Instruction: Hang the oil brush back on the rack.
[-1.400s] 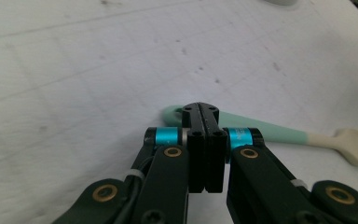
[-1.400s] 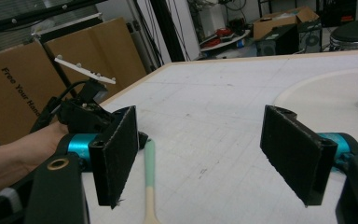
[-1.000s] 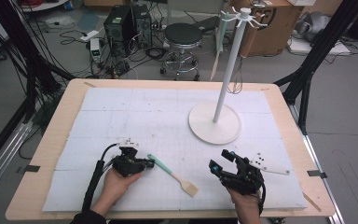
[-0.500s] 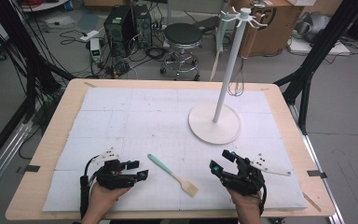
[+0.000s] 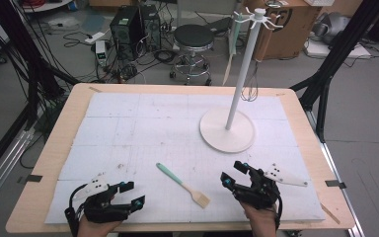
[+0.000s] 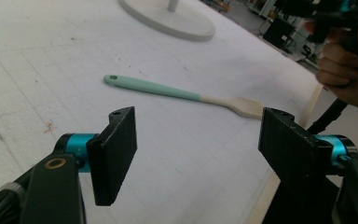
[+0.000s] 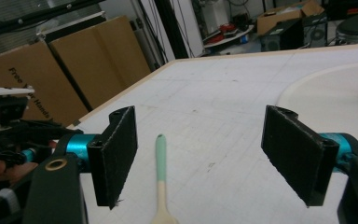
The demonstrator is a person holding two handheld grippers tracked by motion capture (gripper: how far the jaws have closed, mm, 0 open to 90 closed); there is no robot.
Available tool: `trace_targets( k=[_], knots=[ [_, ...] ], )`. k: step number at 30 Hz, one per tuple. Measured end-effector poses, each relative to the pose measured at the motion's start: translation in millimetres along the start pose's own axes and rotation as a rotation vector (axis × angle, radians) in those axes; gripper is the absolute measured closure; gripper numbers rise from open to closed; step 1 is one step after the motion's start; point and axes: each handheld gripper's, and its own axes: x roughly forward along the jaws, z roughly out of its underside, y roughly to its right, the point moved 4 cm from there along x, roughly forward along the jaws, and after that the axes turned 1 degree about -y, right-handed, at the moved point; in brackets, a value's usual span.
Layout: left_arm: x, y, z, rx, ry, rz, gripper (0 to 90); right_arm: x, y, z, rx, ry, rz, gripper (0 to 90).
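Mint-handled spatula lying flat on white mat, untouched; left gripper just opened wide, empty; right gripper wide, empty.

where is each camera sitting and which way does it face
high view: fixed above the person's side of the table, looking forward and down; both hands show at the bottom, with the left tool and right tool.
left gripper view: rides the left tool, looking across the spatula toward the stand base; the person's other hand shows.
right gripper view: rides the right tool, looking along the spatula.
shared: all three show the spatula lying loose on the table.
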Motion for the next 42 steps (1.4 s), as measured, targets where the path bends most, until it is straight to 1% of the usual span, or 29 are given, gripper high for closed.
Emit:
trace_targets(
  k=[2, 3, 5, 9, 12, 15, 18, 19, 22, 23, 24, 25, 27, 28, 30, 32, 35, 38, 42],
  knots=[
    [-7.0, 3.4, 0.2, 0.005, 0.024, -0.012, 28.4, 6.5, -2.5, 1.2, 0.001, -0.022, -0.017, 25.9],
    [-9.8, 4.8, 0.4, 0.006, 0.035, -0.008, 28.4, 9.7, -4.2, 1.9, 0.013, -0.032, -0.030, 25.9],
    [-14.7, 6.5, 0.9, 0.011, 0.058, -0.014, 28.4, 17.5, -6.9, 2.7, 0.042, -0.049, -0.072, 25.8],
    [-18.8, 9.5, 2.3, 0.020, 0.068, -0.017, 28.1, 32.8, -12.1, 5.9, 0.074, -0.102, -0.119, 25.8],
    [-21.3, 10.8, 2.9, 0.030, 0.077, -0.036, 28.1, 43.3, -14.1, 9.2, 0.083, -0.145, -0.128, 26.1],
    [-23.6, 11.4, 3.9, 0.031, 0.072, -0.048, 27.3, 53.7, -14.5, 11.9, 0.090, -0.175, -0.128, 27.1],
    [-24.6, 10.3, 4.8, 0.039, 0.069, -0.054, 26.7, 63.2, -15.3, 14.2, 0.097, -0.201, -0.145, 31.6],
    [-25.3, 10.2, 4.6, 0.037, 0.075, -0.054, 26.7, 66.4, -15.2, 15.4, 0.100, -0.215, -0.147, 32.1],
    [-28.3, 12.2, 3.3, 0.041, 0.102, -0.023, 26.6, 76.1, -15.8, 20.1, 0.107, -0.260, -0.151, 33.8],
    [-28.9, 13.1, 3.1, 0.037, 0.107, -0.019, 26.3, 79.1, -16.5, 21.7, 0.106, -0.270, -0.154, 34.6],
    [-29.0, 13.3, 3.2, 0.030, 0.104, -0.020, 26.2, 81.5, -17.6, 23.0, 0.103, -0.282, -0.158, 36.2],
    [-29.0, 12.9, 3.8, 0.027, 0.095, -0.027, 25.8, 84.0, -17.9, 24.3, 0.096, -0.289, -0.155, 37.3],
    [-28.5, 12.8, 4.9, 0.023, 0.082, -0.042, 25.4, 88.3, -18.8, 26.5, 0.098, -0.309, -0.163, 41.9],
    [-28.3, 13.1, 5.2, 0.018, 0.077, -0.041, 25.4, 90.1, -19.1, 27.5, 0.089, -0.315, -0.163, 44.0],
    [-28.9, 14.4, 5.3, 0.021, 0.084, -0.041, 25.4, 93.9, -20.5, 30.0, 0.084, -0.339, -0.167, 45.4],
    [-29.9, 15.6, 4.9, 0.023, 0.088, -0.041, 25.4, 97.8, -20.9, 33.0, 0.078, -0.366, -0.161, 47.2],
    [-30.3, 15.3, 5.8, 0.023, 0.083, -0.047, 25.4, 102.9, -21.4, 37.2, 0.078, -0.399, -0.160, 51.0],
    [-31.5, 14.0, 6.8, 0.014, 0.081, -0.050, 25.3, 107.8, -22.6, 40.7, 0.069, -0.427, -0.158, 53.1],
    [-34.1, 12.7, 7.7, 0.011, 0.086, -0.057, 25.0, 114.0, -24.3, 45.6, 0.056, -0.468, -0.151, 52.7]
  ],
)
